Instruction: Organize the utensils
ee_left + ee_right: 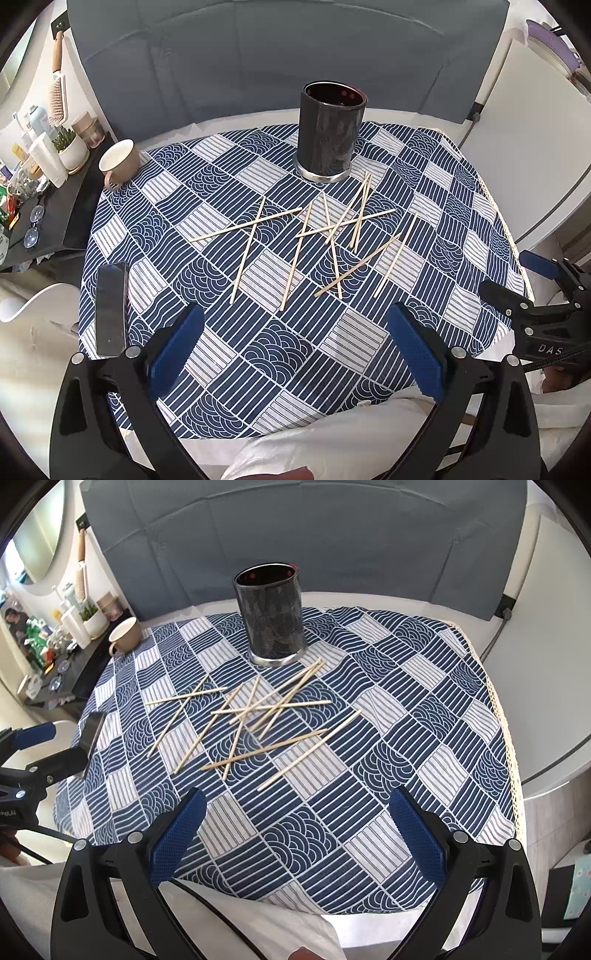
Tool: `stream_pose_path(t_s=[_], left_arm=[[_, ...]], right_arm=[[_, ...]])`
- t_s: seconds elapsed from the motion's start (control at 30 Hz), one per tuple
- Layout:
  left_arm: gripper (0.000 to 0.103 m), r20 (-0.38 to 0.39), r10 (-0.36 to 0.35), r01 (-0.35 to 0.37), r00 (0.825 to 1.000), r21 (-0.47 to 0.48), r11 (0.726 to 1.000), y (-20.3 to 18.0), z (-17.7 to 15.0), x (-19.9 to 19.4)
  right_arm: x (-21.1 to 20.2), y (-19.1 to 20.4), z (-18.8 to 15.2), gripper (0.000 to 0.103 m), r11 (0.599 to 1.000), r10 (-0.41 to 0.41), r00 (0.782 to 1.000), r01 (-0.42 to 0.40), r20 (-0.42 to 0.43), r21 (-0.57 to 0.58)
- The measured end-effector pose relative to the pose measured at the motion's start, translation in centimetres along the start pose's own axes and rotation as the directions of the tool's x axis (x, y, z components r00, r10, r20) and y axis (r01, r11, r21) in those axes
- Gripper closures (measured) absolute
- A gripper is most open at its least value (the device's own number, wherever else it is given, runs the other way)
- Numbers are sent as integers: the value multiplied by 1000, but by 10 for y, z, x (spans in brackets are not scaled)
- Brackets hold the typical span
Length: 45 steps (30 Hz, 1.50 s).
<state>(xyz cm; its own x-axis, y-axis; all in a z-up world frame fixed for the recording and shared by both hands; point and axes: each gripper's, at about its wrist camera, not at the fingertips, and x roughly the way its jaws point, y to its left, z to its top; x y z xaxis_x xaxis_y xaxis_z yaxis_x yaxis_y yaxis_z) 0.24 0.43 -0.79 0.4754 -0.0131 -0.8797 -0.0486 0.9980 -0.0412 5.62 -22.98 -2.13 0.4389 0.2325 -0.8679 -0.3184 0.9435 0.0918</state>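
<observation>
Scattered chopsticks (295,240) lie before upright holder (330,133)

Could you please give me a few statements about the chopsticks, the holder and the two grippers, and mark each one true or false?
1. The dark cylindrical holder stands upright on the patterned tablecloth. True.
2. Several chopsticks already stand inside the holder. False: all of them lie scattered and crossed on the cloth, in front of the holder.
3. The left gripper is open and holds nothing. True.
4. The right gripper is shut on a chopstick. False: it is open and empty, short of the pile.
5. A beige mug sits near the far left edge of the table. True.
6. The black phone lies on top of the chopsticks. False: it lies apart, at the left edge.
</observation>
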Motion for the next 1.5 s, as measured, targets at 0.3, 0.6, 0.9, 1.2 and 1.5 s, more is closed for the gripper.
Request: stream_pose_path(t_s=[0.3, 0.6, 0.9, 1.2, 1.5], left_arm=[[6, -28, 3, -4, 1000, -30, 1000, 8, 6, 9], [6, -72, 13, -16, 997, -41, 999, 16, 19, 26], [6, -125, 12, -14, 992, -19, 1000, 23, 39, 52], [6, -179, -5, 12, 984, 34, 999, 29, 59, 85], [6, -240, -28, 56, 970, 110, 992, 34, 73, 133]], right_arm=[[12, 4, 5, 8, 1000, -2, 999, 2, -39, -8], [29, 6, 18, 8, 1000, -24, 998, 23, -65, -7], [69, 2, 31, 8, 998, -38, 993, 43, -108, 45], [120, -24, 38, 8, 974, -55, 978, 97, -202, 207], [163, -24, 38, 8, 962, -99, 954, 164, -282, 220]])
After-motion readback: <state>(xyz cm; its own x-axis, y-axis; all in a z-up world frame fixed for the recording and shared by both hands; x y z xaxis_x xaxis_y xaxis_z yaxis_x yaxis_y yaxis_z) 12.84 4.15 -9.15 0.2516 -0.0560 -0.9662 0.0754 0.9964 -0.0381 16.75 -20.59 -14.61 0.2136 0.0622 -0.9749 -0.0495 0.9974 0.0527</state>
